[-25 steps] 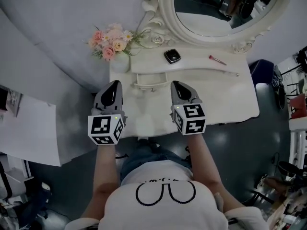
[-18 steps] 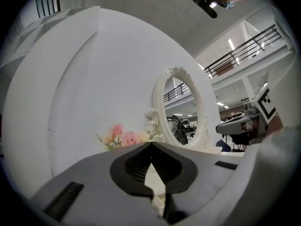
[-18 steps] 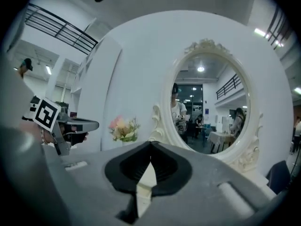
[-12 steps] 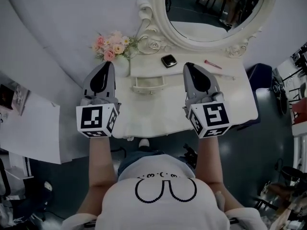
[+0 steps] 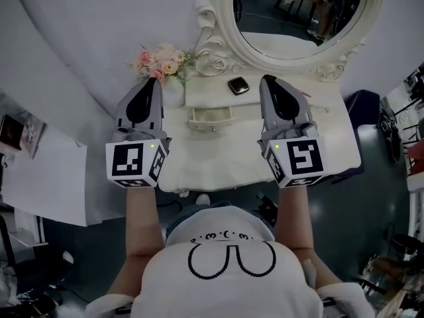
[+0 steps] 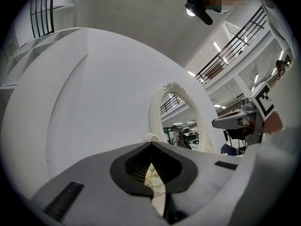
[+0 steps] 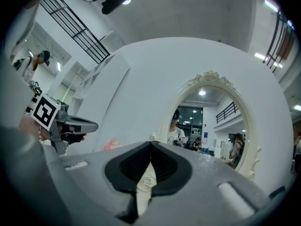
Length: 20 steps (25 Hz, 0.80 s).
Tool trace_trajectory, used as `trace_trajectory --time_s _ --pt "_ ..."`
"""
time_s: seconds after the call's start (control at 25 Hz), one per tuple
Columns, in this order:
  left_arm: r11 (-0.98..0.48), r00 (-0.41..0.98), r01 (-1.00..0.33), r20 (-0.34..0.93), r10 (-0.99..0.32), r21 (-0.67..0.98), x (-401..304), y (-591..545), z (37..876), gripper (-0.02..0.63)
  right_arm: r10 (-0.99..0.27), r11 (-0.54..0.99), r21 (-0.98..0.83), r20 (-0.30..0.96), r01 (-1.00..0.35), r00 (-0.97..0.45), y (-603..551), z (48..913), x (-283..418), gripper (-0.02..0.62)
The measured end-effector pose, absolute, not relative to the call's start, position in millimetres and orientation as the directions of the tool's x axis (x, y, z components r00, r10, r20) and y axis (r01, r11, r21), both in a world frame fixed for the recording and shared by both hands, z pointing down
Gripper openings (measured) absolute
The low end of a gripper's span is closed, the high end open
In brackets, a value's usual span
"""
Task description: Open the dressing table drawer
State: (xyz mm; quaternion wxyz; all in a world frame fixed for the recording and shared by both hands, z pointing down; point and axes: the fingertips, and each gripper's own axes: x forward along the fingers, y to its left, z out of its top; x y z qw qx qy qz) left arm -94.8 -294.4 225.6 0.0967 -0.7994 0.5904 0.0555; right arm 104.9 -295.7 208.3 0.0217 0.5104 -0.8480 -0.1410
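Sitting below mirror [image 5: 298,12]: white drawer [image 5: 211,116] w/ sm. centre knob [image 5: 213,129].

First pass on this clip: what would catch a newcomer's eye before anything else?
The ornate white oval mirror fills the top of the head view, standing on a white dressing table with a pink flower bouquet at its rear left corner. Nearer the camera, the left gripper and right gripper hang side by side above the tabletop, jaws together and empty, either side of the small knobbed drawer.
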Motion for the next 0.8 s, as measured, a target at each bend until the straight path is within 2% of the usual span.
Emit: trace_trajectory --time_s 0.8 --pt "-0.321 0.331 -0.943 -0.189 -0.924 -0.083 -84 -301 232 -0.002 -0.884 0.426 0.294 -0.068 -0.856 -0.463 -299 215 110 0.0"
